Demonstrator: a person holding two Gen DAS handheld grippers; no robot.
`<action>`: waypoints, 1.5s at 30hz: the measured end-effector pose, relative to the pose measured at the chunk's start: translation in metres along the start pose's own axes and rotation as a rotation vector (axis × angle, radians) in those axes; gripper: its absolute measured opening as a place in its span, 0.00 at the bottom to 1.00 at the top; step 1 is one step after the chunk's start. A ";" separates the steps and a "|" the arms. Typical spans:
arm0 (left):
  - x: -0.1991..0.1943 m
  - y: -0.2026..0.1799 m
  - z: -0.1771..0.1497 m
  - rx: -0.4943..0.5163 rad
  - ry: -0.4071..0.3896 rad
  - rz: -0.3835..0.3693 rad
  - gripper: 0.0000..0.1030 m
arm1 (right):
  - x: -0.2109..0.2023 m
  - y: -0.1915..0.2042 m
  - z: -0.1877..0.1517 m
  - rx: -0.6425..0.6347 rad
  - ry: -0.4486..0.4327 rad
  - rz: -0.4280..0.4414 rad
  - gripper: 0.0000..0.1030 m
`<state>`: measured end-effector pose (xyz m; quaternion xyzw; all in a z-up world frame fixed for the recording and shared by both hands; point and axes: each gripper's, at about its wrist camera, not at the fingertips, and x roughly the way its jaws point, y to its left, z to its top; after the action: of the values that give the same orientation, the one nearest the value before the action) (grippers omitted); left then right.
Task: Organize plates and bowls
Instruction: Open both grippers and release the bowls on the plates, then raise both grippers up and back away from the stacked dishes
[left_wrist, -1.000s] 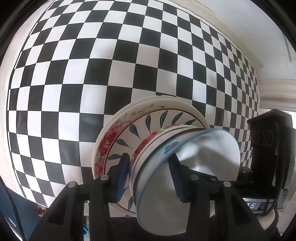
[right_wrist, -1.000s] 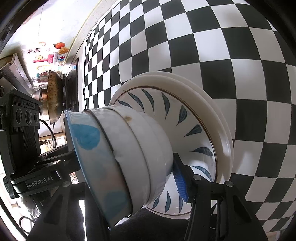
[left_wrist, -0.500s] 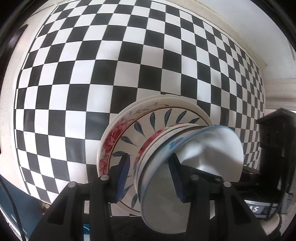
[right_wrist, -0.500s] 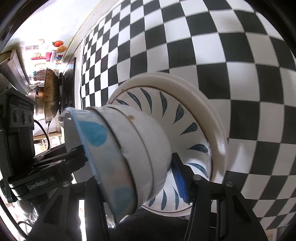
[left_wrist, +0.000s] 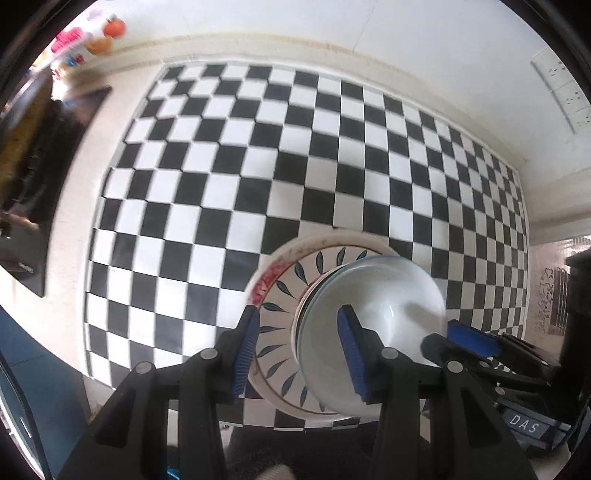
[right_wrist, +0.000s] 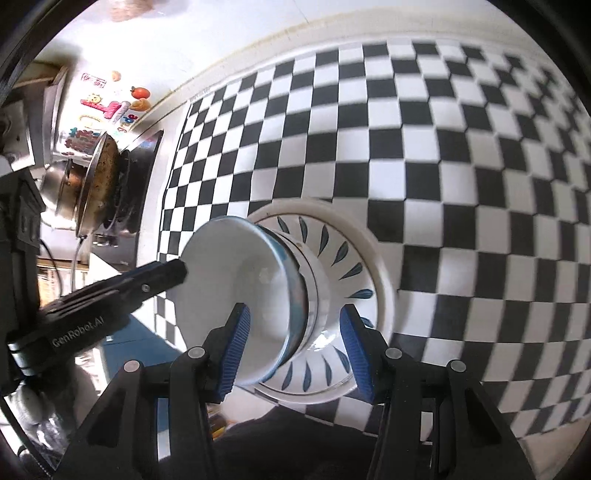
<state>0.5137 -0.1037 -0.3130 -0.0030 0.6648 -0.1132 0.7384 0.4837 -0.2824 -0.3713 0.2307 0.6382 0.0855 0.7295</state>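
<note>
Stacked bowls (left_wrist: 373, 314) on stacked plates (left_wrist: 280, 291), on the checkered mat (left_wrist: 229, 177).

Both point down: the left gripper (left_wrist: 301, 345) and the right gripper (right_wrist: 295, 347) each have their blue pads apart, squeezing nothing.

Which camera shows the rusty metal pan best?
The right wrist view: the rusty round metal pan sits sharp at the left edge, tilted on dark supports. The left wrist view shows only a dark blur there.
</note>
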 end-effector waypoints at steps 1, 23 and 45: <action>-0.008 0.000 -0.004 0.003 -0.020 0.016 0.40 | -0.008 0.005 -0.003 -0.013 -0.026 -0.030 0.52; -0.105 -0.016 -0.058 0.060 -0.360 0.113 0.91 | -0.115 0.051 -0.067 -0.091 -0.369 -0.301 1.00; -0.230 -0.051 -0.223 0.065 -0.617 0.186 0.90 | -0.252 0.090 -0.246 -0.154 -0.613 -0.335 1.00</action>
<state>0.2652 -0.0817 -0.1049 0.0470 0.4031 -0.0603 0.9119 0.2170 -0.2532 -0.1262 0.0822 0.4105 -0.0608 0.9061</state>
